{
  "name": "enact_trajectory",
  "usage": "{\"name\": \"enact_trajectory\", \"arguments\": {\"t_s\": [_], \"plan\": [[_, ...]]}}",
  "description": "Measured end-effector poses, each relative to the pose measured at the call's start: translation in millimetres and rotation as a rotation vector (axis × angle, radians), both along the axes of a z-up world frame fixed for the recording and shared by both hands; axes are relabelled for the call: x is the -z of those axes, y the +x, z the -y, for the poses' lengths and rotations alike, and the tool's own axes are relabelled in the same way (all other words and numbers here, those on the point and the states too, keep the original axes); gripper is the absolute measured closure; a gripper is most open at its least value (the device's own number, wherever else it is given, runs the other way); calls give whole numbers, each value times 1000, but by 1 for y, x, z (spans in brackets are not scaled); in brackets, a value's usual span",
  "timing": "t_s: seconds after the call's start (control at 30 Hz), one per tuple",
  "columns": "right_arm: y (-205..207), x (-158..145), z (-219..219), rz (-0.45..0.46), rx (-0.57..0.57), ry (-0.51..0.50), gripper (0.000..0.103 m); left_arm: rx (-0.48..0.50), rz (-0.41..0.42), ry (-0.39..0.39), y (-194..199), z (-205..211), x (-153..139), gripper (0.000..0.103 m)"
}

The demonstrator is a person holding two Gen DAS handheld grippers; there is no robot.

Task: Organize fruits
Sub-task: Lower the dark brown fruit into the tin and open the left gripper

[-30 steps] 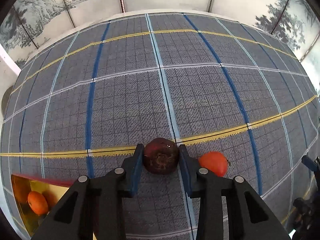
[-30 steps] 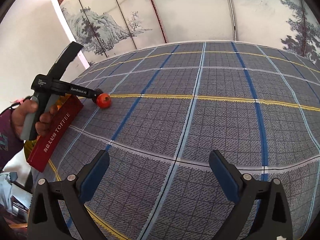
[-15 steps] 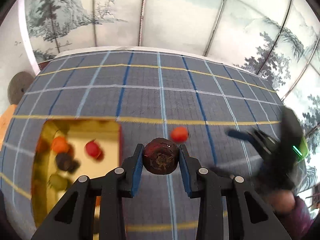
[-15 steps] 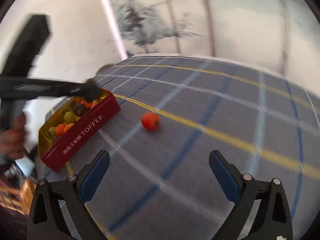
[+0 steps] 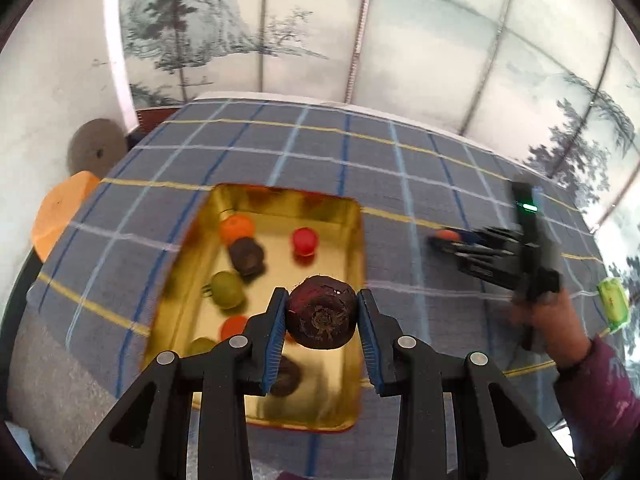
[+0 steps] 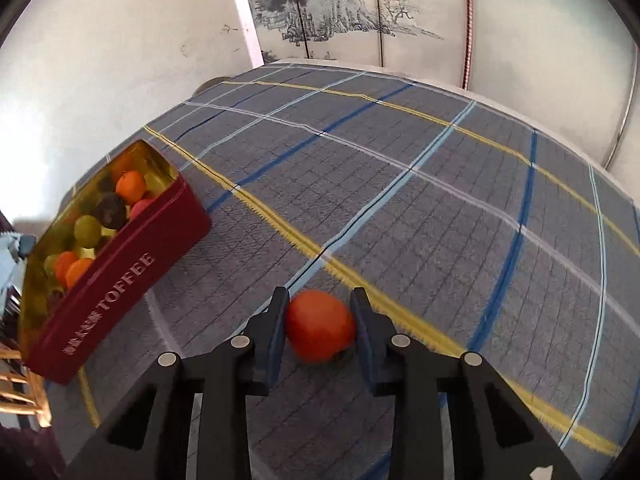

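Observation:
My left gripper (image 5: 322, 295) is shut on a dark purple round fruit (image 5: 322, 320) and holds it above the near part of a gold-lined red toffee tin (image 5: 280, 192). Inside the tin lie several fruits, among them an orange one (image 5: 237, 228), a red one (image 5: 305, 240) and a green one (image 5: 227, 289). On the plaid cloth, my right gripper (image 6: 319, 296) has its jaws closing on an orange fruit (image 6: 320, 326), with both pads against its sides. The tin (image 6: 120, 292) stands to its left. In the left wrist view the right gripper (image 5: 444, 240) is blurred, right of the tin.
A grey-blue plaid tablecloth (image 6: 440, 200) covers the table. A person's hand (image 5: 552, 320) in a purple sleeve holds the right tool. An orange round seat (image 5: 60, 216) and a grey disc (image 5: 94, 152) sit beyond the table's left edge. Painted screens stand behind.
My left gripper has carried the dark fruit leftward and up until it hangs over the tin. My right gripper has swung left to the orange fruit and closed around it.

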State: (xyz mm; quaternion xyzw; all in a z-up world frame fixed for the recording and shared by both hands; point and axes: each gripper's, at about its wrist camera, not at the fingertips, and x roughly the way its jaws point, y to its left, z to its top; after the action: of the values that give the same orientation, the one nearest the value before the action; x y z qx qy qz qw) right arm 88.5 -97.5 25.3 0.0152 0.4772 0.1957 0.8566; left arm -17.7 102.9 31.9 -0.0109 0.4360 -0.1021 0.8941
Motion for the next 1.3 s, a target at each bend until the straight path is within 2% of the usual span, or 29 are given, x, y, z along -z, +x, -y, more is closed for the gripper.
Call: {"name": "enact_trajectory", "arguments": {"t_s": [0.1, 0.23, 0.3, 0.33, 0.47, 0.63, 0.77, 0.83, 1.0, 1.3], "plan": [[-35, -5, 22, 14, 100, 70, 74, -24, 3, 0, -6, -14, 7, 67], [-83, -14, 53, 31, 229, 86, 74, -30, 4, 8, -12, -21, 17, 67], [-87, -15, 53, 33, 247, 78, 73, -33, 11, 27, -15, -21, 20, 67], [-102, -14, 61, 23, 277, 67, 73, -27, 13, 26, -16, -20, 21, 67], [-111, -16, 71, 26, 317, 62, 73, 1, 44, 45, -20, -14, 23, 67], [-109, -13, 71, 13, 323, 41, 73, 24, 71, 78, -5, -7, 26, 67], [-109, -13, 70, 13, 331, 34, 73, 28, 35, 72, 17, -4, 36, 67], [-110, -13, 74, 13, 348, 46, 73, 23, 29, 104, 27, -2, 43, 67], [-108, -11, 74, 3, 346, 44, 73, 20, 9, 121, 46, 1, 54, 67], [-107, -9, 73, -8, 345, 41, 73, 29, -2, 137, 68, 12, 56, 67]]}}
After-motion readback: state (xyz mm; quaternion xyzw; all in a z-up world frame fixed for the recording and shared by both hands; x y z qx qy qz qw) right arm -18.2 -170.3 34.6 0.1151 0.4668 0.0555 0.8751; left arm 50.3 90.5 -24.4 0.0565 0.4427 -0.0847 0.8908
